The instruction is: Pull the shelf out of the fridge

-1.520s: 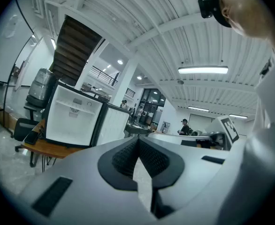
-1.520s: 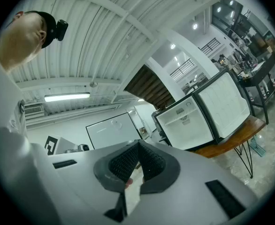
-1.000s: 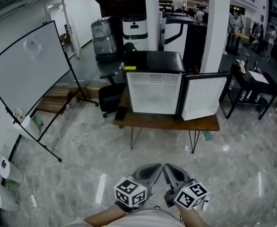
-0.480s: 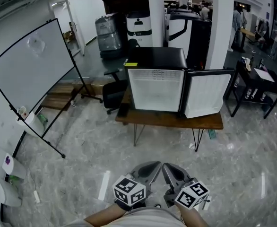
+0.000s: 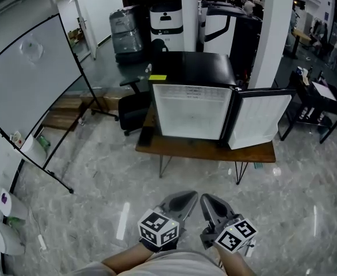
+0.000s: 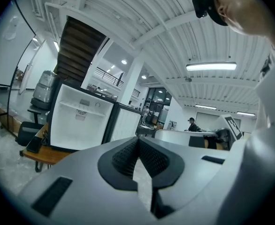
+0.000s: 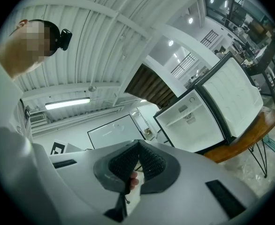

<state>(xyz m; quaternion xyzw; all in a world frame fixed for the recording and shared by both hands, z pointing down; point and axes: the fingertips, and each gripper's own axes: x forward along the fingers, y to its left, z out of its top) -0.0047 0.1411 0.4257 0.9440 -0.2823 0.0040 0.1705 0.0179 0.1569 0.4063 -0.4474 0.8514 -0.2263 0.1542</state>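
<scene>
Closer now than a second ago, the open fridge (image 5: 192, 111) stands on the wooden counter (image 5: 186, 147), its door swung right. Its shelf (image 6: 84, 106) sits inside, high across the white interior. Left tongs (image 5: 190, 197) and right tongs (image 5: 207, 201) hang low, well short of it, both fully closed on nothing.

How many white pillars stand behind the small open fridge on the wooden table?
2. One white square pillar rises behind the black-topped white mini fridge; the other white pillar stands behind its open door. Others may be hidden.
</scene>
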